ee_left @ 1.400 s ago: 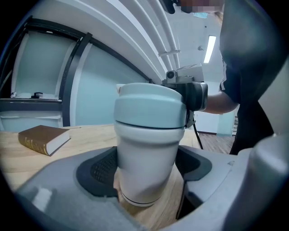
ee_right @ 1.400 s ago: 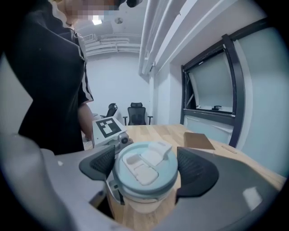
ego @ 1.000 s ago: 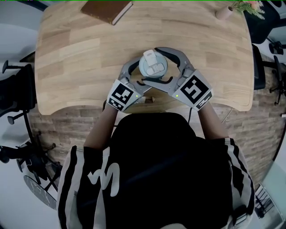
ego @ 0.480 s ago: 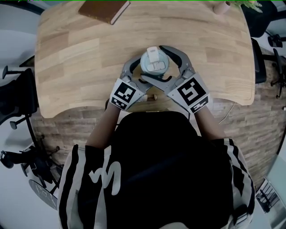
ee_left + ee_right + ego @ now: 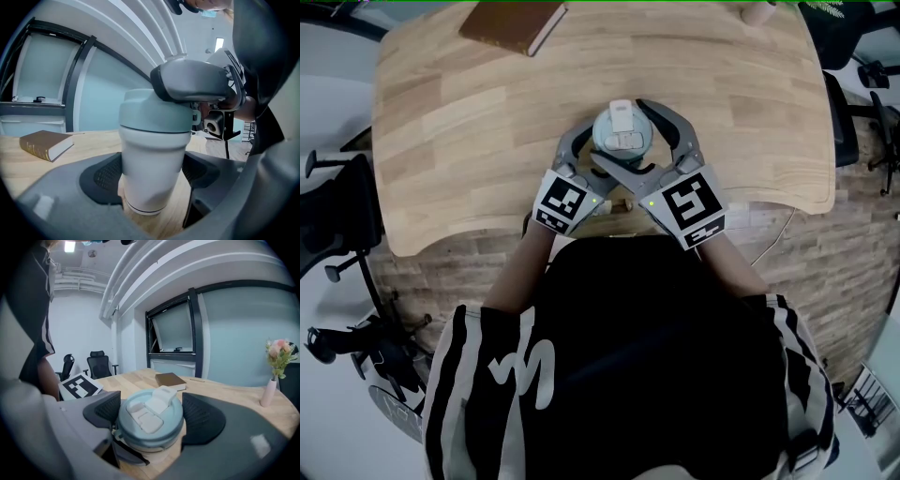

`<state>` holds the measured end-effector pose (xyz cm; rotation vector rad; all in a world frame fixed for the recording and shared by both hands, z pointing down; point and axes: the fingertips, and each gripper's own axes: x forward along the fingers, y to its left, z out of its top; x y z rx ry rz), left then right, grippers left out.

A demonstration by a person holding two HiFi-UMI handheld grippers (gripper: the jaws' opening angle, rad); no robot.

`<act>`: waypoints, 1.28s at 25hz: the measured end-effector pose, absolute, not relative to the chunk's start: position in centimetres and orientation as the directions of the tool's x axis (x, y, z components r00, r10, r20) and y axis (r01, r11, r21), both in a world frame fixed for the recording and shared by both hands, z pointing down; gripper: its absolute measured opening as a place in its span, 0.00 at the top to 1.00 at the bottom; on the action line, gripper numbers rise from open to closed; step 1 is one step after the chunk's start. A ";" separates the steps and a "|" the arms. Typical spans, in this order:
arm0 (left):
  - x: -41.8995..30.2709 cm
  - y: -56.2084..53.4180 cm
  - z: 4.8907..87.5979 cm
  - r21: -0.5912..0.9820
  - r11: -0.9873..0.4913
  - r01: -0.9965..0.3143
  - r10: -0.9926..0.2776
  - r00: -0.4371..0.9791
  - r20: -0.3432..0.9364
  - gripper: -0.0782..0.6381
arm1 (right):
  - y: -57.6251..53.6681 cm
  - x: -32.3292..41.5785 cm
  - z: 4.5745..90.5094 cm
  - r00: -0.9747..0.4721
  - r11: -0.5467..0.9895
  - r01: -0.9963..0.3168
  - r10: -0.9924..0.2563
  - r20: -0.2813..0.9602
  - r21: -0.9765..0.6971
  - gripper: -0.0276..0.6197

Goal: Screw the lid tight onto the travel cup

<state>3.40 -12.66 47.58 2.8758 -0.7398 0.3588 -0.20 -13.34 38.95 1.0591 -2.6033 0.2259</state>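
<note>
The right tongs (image 5: 151, 416) sit high on the lid (image 5: 149, 422), one pad on each side of its rim. Their jaws have just been closing a little further with the lid between them, and they now look pressed against it. The left tongs (image 5: 152, 176) clamp lower down, pads against both flanks of the cup (image 5: 151, 154), bracing it upright on the bench (image 5: 469, 112) near the person's edge.

Over the last second the right marker cube (image 5: 686, 211) has rolled and swung in toward the body, while the left one has stayed put. That reads as a twisting stroke on the lid against a held cup. Whether the lid's flap turned with it is too slight to tell from above.

The lid already sits level on the cup, so the job is likely in its tightening turns.

Farther off lie a book (image 5: 514, 23) and a vase of flowers (image 5: 269, 392).
</note>
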 end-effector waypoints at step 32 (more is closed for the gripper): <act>1.0 -11.7 42.9 0.025 -0.894 -0.447 -0.429 0.870 0.243 0.33 | -13.5 1.1 35.6 -0.731 0.742 -0.668 -0.639 0.241 -0.062 0.32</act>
